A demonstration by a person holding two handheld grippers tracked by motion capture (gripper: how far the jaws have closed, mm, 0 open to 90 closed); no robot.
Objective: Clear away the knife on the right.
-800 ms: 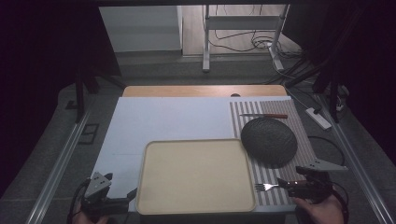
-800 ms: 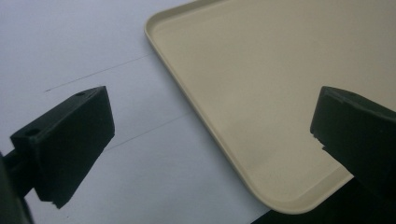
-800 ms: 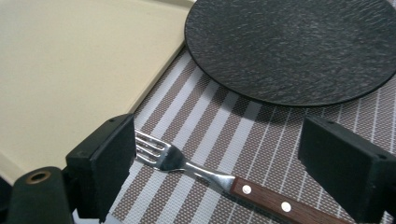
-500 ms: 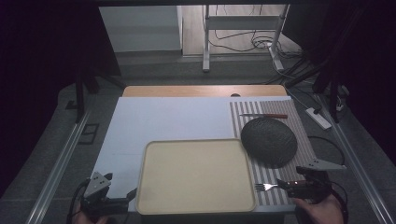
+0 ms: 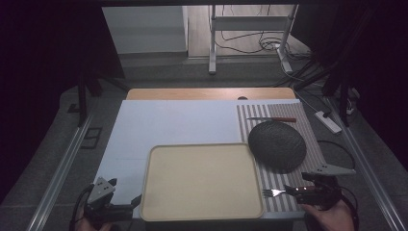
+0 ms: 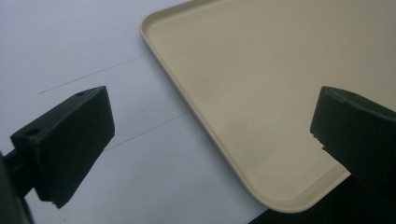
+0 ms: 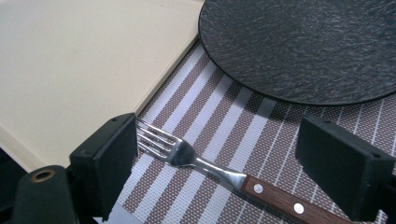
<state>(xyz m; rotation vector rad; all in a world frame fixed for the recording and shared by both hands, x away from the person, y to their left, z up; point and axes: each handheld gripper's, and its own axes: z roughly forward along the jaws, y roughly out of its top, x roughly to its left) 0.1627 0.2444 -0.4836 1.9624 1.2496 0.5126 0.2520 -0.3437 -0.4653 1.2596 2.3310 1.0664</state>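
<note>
Beige tray (image 5: 202, 180) btwn both grippers, jaws wide apart, fork (image 7: 219, 173) on striped mat (image 7: 224, 121) nr black plate (image 7: 308, 46).

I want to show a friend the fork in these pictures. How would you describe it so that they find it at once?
Start at the big beige tray at the near edge of the table. On the striped mat just to its right, near the front edge, lies the fork, its prongs pointing toward the tray. Its wooden handle has metal rivets, and it lies nearer than the dark round plate.

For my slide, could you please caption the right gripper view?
Open right tool straddling a wooden-handled fork lying on a striped placemat, between a beige tray and a dark plate.
</note>
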